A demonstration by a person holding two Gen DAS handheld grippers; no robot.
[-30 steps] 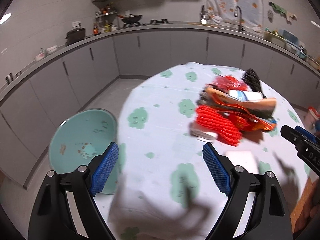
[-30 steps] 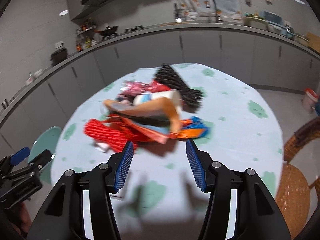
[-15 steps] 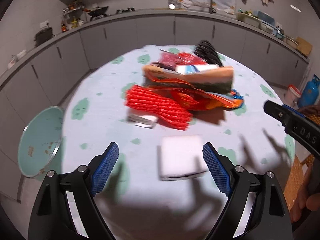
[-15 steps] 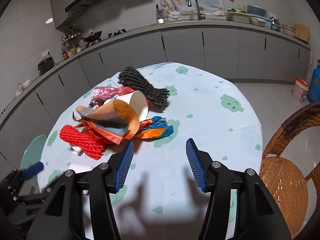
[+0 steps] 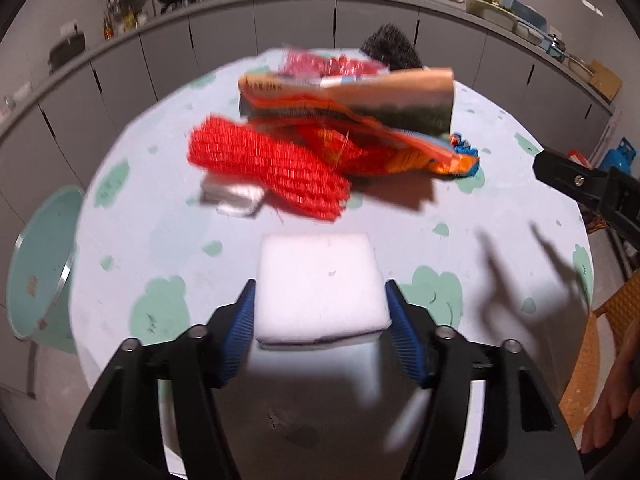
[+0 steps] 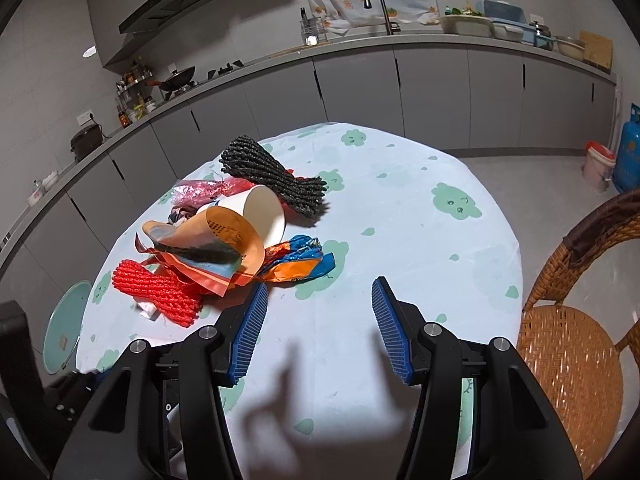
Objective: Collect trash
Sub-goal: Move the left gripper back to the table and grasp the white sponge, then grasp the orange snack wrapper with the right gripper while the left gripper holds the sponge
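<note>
at the near edge of a round table (image 5: 520, 200) with a pale green-patterned cloth, our left gripper (image 5: 320, 316) has just been closing its jaws around a white foam block (image 5: 320, 280). the blue pads (image 5: 244, 320) sit against the block's two sides, so we judge it gripped, though the view is a little blurred. the block rests flat on the cloth, just in front of the trash pile. we judge it light, soft and squashy: a side-to-side pinch across the middle suits it, with gentle pressure so it does not buckle or crumble.

beyond it lie a red mesh sleeve (image 5: 268, 168), a small flat white packet (image 5: 232, 200) tucked partly under it, a curled orange wrapper (image 6: 208, 244), a white paper cup (image 6: 260, 212) on its side, and a black mesh sleeve (image 6: 272, 176) farthest back. all look light and floppy.

our right gripper (image 6: 320, 324) hovers over bare cloth, jaws apart and holding nothing. a teal bin (image 5: 40, 264) stands on the floor to the left of the table, and a wicker chair (image 6: 572, 344) to the right.
</note>
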